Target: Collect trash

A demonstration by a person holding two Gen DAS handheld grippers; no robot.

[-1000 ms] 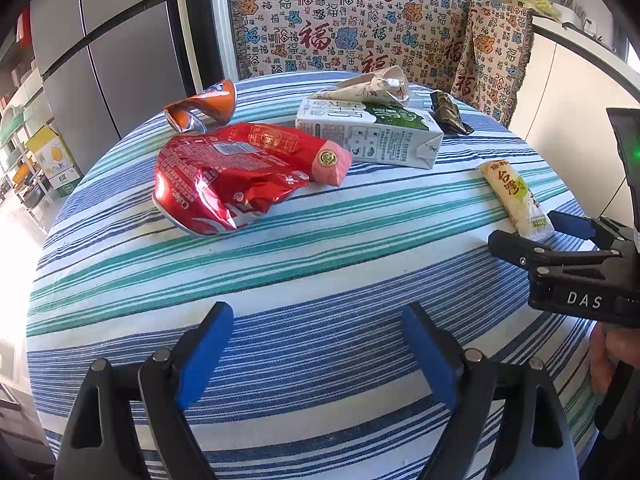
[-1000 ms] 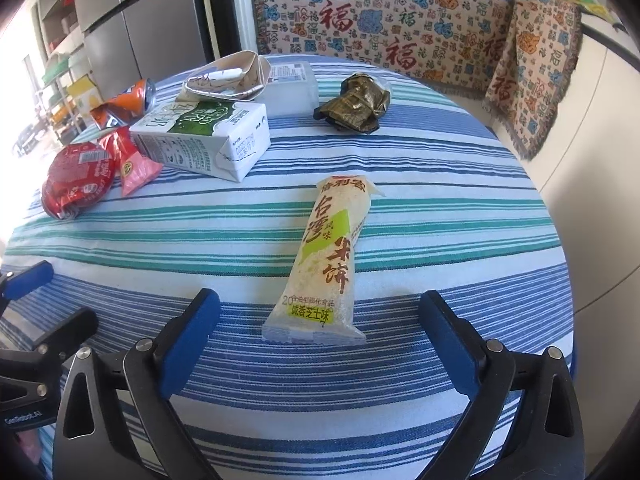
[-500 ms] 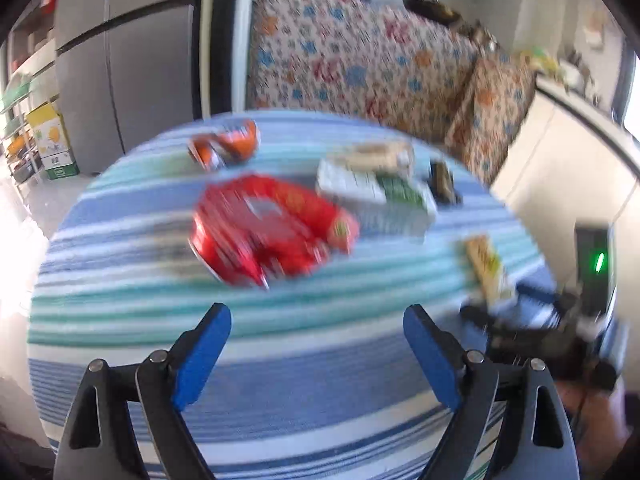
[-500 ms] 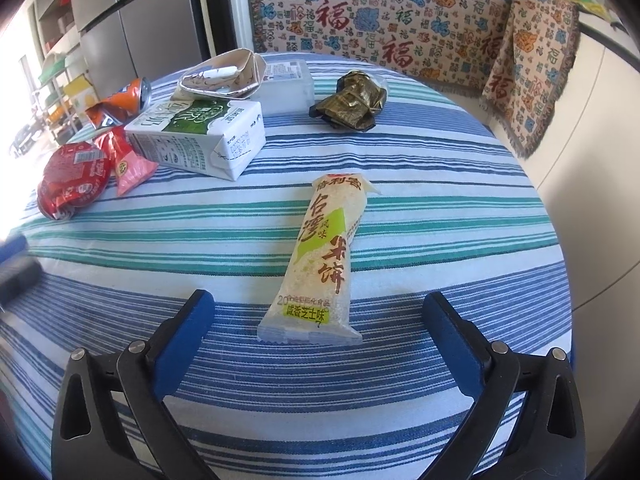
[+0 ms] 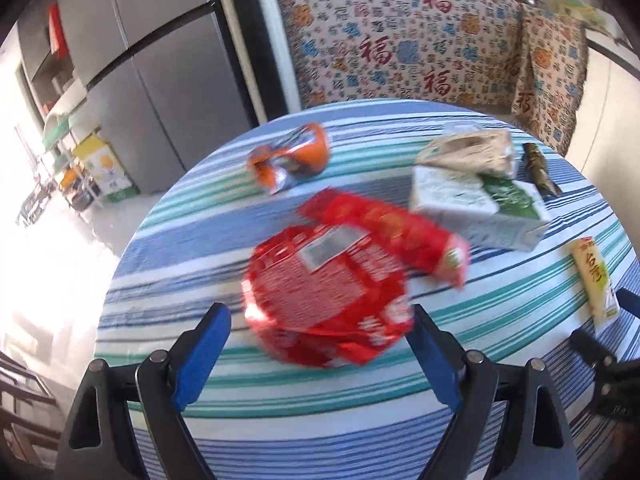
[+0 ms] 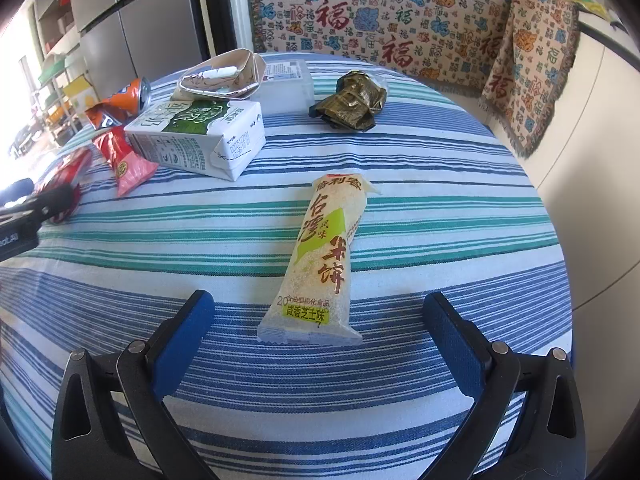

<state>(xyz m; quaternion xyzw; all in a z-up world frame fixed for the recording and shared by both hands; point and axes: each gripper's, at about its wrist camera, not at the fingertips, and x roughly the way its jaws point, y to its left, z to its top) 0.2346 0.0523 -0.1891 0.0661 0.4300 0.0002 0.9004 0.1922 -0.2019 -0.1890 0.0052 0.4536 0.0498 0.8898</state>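
A crumpled red wrapper (image 5: 328,292) lies on the striped tablecloth (image 6: 440,220), blurred in the left wrist view. My left gripper (image 5: 318,356) is open, and the wrapper's near edge sits between its blue fingertips (image 5: 200,352) without touching them. A long yellow-green rice cracker packet (image 6: 328,256) lies lengthwise ahead of my right gripper (image 6: 318,320). That gripper is open, with the packet's near end between its spread fingers. My left gripper (image 6: 24,208) shows at the right wrist view's left edge, by the red wrapper (image 6: 64,176).
Further back lie a milk carton (image 6: 200,136), a crushed orange can (image 6: 124,100), a small red-pink packet (image 6: 124,156), a folded paper tray (image 6: 220,76), a clear plastic box (image 6: 286,84) and a dark crumpled wrapper (image 6: 352,100). A patterned cloth hangs behind the round table.
My left gripper has moved forward and left to the red wrapper, which now fills the space between its fingers. The right gripper and the rice cracker packet have stayed put.
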